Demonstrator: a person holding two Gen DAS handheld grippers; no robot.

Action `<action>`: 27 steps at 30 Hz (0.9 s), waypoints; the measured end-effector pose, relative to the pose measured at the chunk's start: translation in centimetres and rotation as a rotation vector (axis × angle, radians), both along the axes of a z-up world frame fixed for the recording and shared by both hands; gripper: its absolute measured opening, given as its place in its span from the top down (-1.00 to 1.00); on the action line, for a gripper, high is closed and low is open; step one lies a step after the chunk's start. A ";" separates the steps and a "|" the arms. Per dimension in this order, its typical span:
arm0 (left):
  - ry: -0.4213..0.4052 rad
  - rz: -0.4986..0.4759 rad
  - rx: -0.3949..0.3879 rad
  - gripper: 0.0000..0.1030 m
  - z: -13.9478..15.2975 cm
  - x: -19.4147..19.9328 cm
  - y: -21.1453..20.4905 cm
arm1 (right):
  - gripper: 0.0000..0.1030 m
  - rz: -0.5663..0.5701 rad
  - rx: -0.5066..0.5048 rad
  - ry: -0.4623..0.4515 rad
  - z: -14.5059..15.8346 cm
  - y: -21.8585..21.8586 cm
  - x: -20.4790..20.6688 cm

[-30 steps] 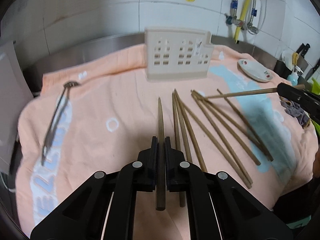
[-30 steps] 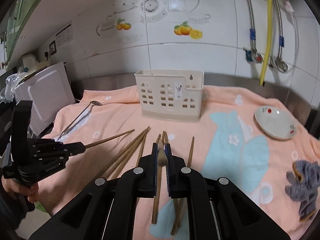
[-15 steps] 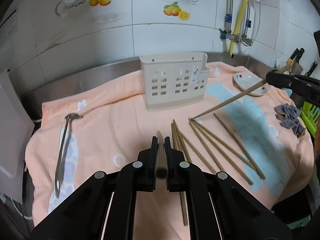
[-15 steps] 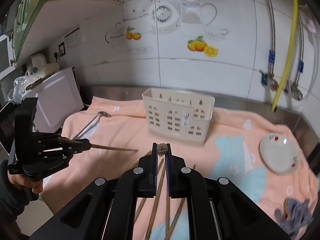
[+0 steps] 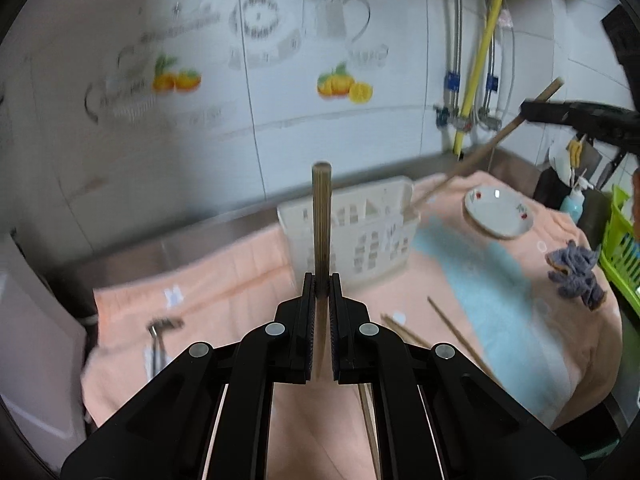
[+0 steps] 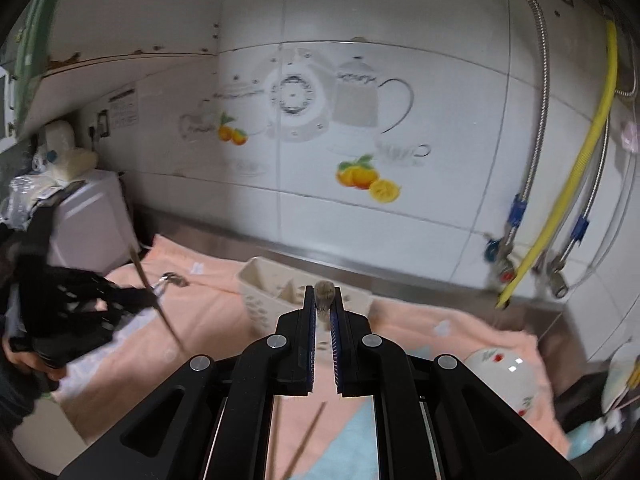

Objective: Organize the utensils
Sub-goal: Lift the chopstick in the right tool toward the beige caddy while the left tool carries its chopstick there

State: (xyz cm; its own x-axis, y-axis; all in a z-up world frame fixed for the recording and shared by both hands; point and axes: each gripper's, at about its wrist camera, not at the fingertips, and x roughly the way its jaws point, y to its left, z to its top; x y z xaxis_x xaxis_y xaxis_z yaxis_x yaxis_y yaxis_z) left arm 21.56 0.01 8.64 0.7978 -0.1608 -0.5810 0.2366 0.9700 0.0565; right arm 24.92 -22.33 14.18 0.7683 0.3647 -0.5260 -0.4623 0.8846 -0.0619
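The left gripper (image 5: 321,280) is clenched on a brown wooden chopstick (image 5: 321,216), which stands nearly upright between the black fingers with its blunt round end raised above them and in front of the cream perforated plastic utensil holder (image 5: 360,236). The right gripper (image 6: 322,300) grips a second brown wooden chopstick (image 6: 324,294), seen end-on from its own camera with only the blunt tip showing between the blue-lined pads; in the left wrist view the same stick slants down from that gripper, and its thin end sits at the top right corner of the utensil holder, though blur hides whether it is inside or only touching the rim. The holder stands on a peach-and-light-blue towel (image 5: 240,276) spread over the counter, close to the white tiled wall with fruit decals (image 5: 280,100). Several more loose wooden chopsticks (image 5: 448,320) lie flat on the towel nearer the camera, to the right of the left gripper. A metal ladle-like utensil (image 5: 158,336) lies on the towel's left part, well apart from the holder. A small white saucer with red cherry print (image 5: 498,212) rests to the right of the holder, and a crumpled grey-purple cloth (image 5: 576,272) lies further right, beside a lime-green plastic basket (image 5: 624,248).
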 end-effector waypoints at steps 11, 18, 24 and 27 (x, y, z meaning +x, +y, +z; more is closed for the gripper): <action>-0.144 -0.003 -0.004 0.90 7.2 4.2 -1.6 | 0.86 -0.023 -0.035 0.033 -0.8 0.4 4.9; -0.201 0.035 -0.046 0.90 7.7 8.2 -2.2 | 0.86 -0.028 -0.087 0.096 -3.6 1.0 7.4; -0.147 0.063 -0.075 0.90 5.0 11.3 -2.0 | 0.86 -0.026 -0.102 0.145 -5.9 0.8 8.7; -0.108 0.074 -0.072 0.89 3.4 12.1 -1.6 | 0.86 -0.027 -0.101 0.157 -6.6 0.6 8.9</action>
State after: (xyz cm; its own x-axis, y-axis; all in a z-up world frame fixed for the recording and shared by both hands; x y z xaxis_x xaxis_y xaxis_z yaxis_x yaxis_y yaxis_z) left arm 33.62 -1.60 12.00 0.8663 -0.1370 -0.4804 0.1602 0.9871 0.0074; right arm 33.80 -21.74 7.61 0.6826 0.2845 -0.6732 -0.4498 0.8895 -0.0801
